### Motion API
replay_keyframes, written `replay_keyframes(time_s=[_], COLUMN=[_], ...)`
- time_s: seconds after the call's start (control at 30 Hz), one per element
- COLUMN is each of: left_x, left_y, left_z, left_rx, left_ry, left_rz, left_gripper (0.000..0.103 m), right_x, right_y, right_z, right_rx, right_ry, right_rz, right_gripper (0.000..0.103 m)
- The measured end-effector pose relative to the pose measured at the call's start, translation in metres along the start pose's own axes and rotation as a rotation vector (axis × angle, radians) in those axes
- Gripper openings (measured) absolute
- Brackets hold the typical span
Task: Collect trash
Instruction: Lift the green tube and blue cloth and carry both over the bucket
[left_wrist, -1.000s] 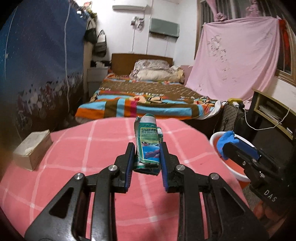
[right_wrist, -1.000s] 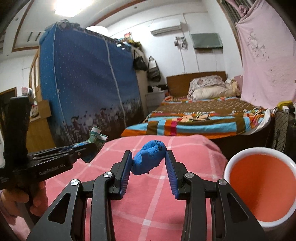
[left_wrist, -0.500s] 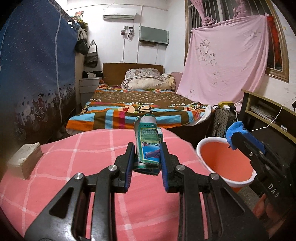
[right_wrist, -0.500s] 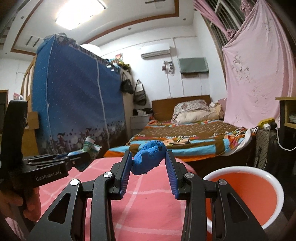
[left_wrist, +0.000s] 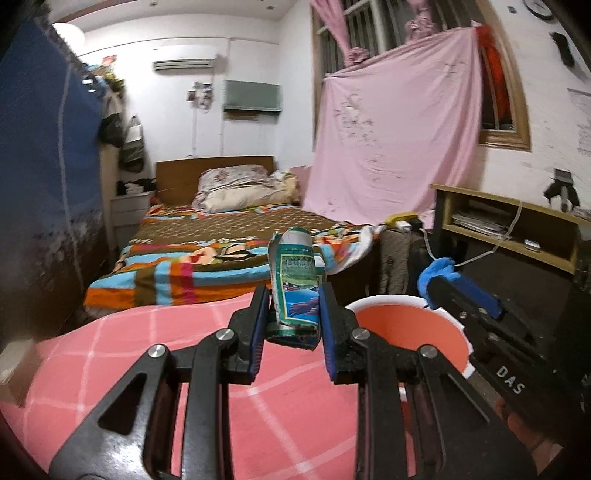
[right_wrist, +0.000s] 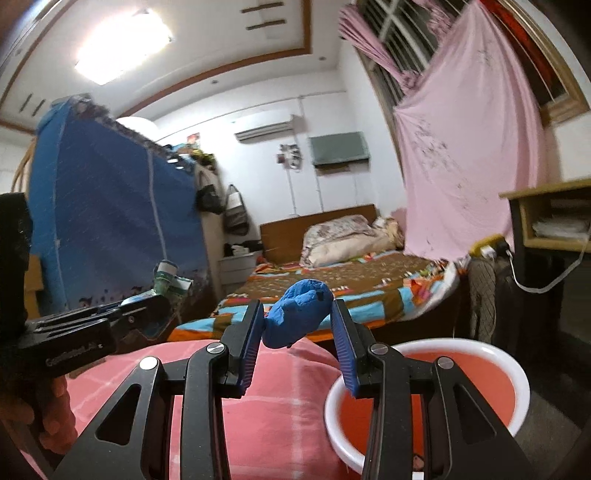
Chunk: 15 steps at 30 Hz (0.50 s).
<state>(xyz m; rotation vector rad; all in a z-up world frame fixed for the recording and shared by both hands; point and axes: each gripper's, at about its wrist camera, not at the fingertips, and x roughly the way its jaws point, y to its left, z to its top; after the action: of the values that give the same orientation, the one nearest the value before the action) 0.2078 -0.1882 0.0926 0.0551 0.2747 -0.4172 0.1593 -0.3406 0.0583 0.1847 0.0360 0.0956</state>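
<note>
The crushed carton (left_wrist: 295, 291) was green and white with a blue picture near its base, flattened and torn at the lower edge. The second piece of trash was a blue crumpled wad (right_wrist: 295, 319), soft and lumpy, maybe a glove or cloth; the material could not be told.

The counter (left_wrist: 110, 354) was covered with a pink checked cloth, and its rounded far edge ended just in front of both grippers. Beside this edge, lower and to the right, stood the orange basin (right_wrist: 480, 391) with a white rim; it looked empty inside. Beyond the counter there was free space up to the bed (left_wrist: 192, 258), and a dark desk (left_wrist: 517, 236) stood close on the right of the basin.

The left gripper (left_wrist: 293, 314) held the carton upright between its narrow jaws, the top rising well above the pads, above the counter near its edge. The right gripper (right_wrist: 297, 328) held the blue wad between its jaws, which stood a little wider; the wad filled the gap and pointed up past the tips. In the left wrist view this wad hung over the far rim of the basin.
</note>
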Motion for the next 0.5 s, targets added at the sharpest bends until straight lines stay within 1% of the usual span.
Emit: replay_keyframes(time_s=[0.2, 0.3, 0.5], left_x=[0.026, 0.043, 0.073], left_y=[-0.027, -0.037, -0.055], left_z=[0.000, -0.004, -0.016], left_rx=[0.045, 0.041, 0.008], left_ry=[0.044, 0.097, 0.213], left_rz=[-0.077, -0.120, -0.184], left_gripper=[0.008, 0.008, 0.008], right_x=[0.004, 0.005, 0.014], right_y=[-0.025, -0.037, -0.063], right_z=[-0.003, -0.005, -0.014], right_rx=[0.036, 0.071, 0.146], right_ry=[0.030, 0.057, 0.148], right_rz=[-0.076, -0.107, -0.167], right_gripper=[0.036, 0.036, 0.036])
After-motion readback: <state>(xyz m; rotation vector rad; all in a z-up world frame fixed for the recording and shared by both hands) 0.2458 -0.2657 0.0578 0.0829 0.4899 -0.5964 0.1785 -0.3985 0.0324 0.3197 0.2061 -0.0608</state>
